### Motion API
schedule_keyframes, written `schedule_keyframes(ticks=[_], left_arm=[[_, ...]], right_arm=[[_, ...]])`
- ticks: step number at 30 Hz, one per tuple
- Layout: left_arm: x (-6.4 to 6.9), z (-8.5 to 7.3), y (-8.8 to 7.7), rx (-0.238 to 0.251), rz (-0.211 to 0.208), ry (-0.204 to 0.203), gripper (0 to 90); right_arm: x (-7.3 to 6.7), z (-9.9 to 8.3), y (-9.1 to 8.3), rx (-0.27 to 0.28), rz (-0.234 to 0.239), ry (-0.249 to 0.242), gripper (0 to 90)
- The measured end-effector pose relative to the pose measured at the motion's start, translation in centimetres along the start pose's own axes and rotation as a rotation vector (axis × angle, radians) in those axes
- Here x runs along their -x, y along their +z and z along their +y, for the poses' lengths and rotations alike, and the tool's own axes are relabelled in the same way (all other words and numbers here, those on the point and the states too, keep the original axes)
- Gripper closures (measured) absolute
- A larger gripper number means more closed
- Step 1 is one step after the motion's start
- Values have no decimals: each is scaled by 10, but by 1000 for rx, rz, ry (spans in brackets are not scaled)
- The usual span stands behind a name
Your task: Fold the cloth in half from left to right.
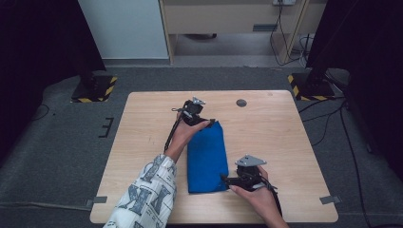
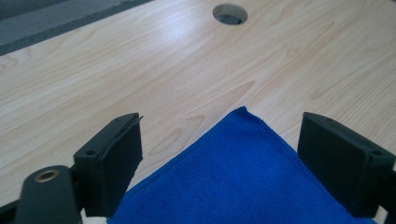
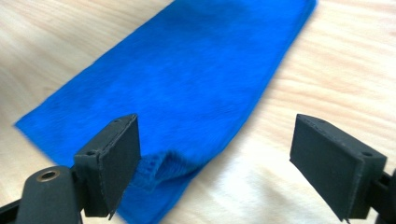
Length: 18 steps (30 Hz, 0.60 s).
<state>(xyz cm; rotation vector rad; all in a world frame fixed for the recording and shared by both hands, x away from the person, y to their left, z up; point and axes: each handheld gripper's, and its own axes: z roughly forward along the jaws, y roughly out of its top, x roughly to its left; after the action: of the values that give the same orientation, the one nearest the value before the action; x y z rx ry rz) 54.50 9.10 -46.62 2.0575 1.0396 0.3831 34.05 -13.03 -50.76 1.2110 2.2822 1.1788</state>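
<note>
A folded blue cloth [image 1: 206, 159] lies lengthwise at the middle of the wooden desk [image 1: 142, 133]. The left gripper [image 2: 219, 158] hovers over the cloth's far right corner, jaws spread wide with the corner between them. The right gripper [image 3: 215, 163] sits at the near right corner, jaws likewise spread, above a slightly curled-up edge.

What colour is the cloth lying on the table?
Bright blue all over; the cloth shows best in the right gripper view.

Fuzzy blue cloth [image 1: 206, 156], smooth pale wood-grain table [image 1: 280, 142], matt black jaws
</note>
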Motion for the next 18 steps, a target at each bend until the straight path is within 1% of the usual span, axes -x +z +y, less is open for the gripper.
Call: schedule_keyframes(ticks=[1, 3, 5, 6, 7, 8, 9, 10, 12, 13, 15, 18], left_arm=[[0, 0, -2, 4, 11, 1, 121], [-1, 0, -7, 11, 10, 5, 112], [-1, 0, -11, 16, -3, -1, 100], [-1, 0, -11, 16, -3, -1, 97], [1, -3, -15, 15, -17, 11, 90], [2, -4, -17, 18, -25, 12, 83], [3, -5, -18, 10, -33, 19, 79], [3, -6, -19, 4, -35, 24, 73], [5, -9, -21, 0, -45, 16, 73], [7, -10, -22, 6, -50, 14, 73], [9, -11, -25, 16, -59, 22, 68], [10, -14, -29, 30, -72, 16, 67]], right_arm=[[3, 2, 0, -2, -15, -3, 162], [8, 4, 1, -1, -37, -17, 159], [14, 7, 3, 4, -42, -2, 152], [17, 10, 4, 11, -47, -2, 152], [20, 13, 5, 20, -44, 2, 150], [22, 16, 7, 20, -44, 4, 143], [24, 19, 8, 25, -45, 1, 137], [26, 23, 10, 29, -45, 10, 136], [29, 28, 13, 34, -41, 15, 121], [31, 31, 15, 33, -35, 19, 118], [34, 34, 19, 29, -29, 18, 107], [37, 37, 23, 24, -22, 18, 93]])
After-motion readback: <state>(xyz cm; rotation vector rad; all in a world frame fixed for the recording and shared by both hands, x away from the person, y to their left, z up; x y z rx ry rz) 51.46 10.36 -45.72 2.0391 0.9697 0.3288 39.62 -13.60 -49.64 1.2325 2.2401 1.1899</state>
